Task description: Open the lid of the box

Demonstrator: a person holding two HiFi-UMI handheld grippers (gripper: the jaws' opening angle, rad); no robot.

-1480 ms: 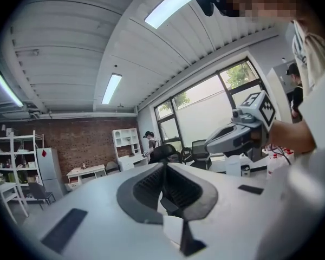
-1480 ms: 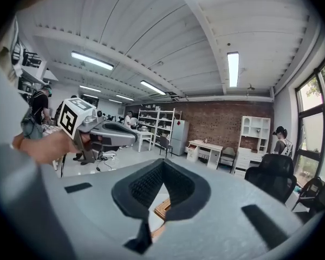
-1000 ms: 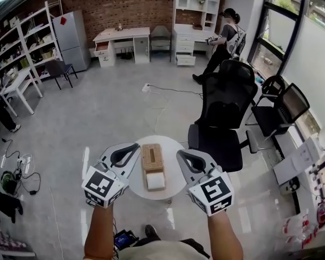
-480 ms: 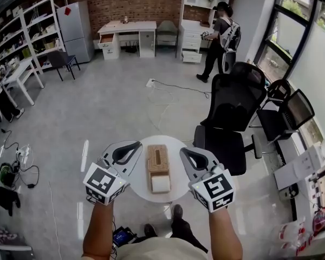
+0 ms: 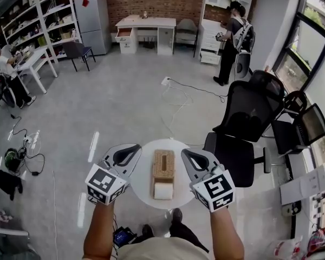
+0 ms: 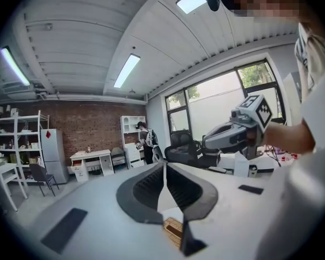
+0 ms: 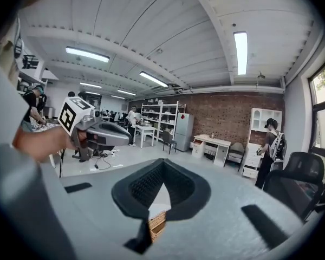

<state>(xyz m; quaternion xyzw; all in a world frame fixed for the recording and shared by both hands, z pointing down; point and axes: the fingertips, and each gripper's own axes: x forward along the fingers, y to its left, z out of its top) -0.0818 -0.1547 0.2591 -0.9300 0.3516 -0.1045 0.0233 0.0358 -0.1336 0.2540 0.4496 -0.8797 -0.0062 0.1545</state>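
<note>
The woven box (image 5: 163, 164) lies in the middle of the round white tabletop (image 5: 142, 184), with a white block (image 5: 163, 190) just beside its near end. The left tongs (image 5: 136, 146) are left of the box and the right tongs (image 5: 184, 151) right of it. Both are pinched together, holding nothing and clear of the box.

A woven box (image 5: 163, 166) lies centred on the round white table (image 5: 145, 191). A white roll (image 5: 163, 190) adjoins it toward the near edge.
</note>
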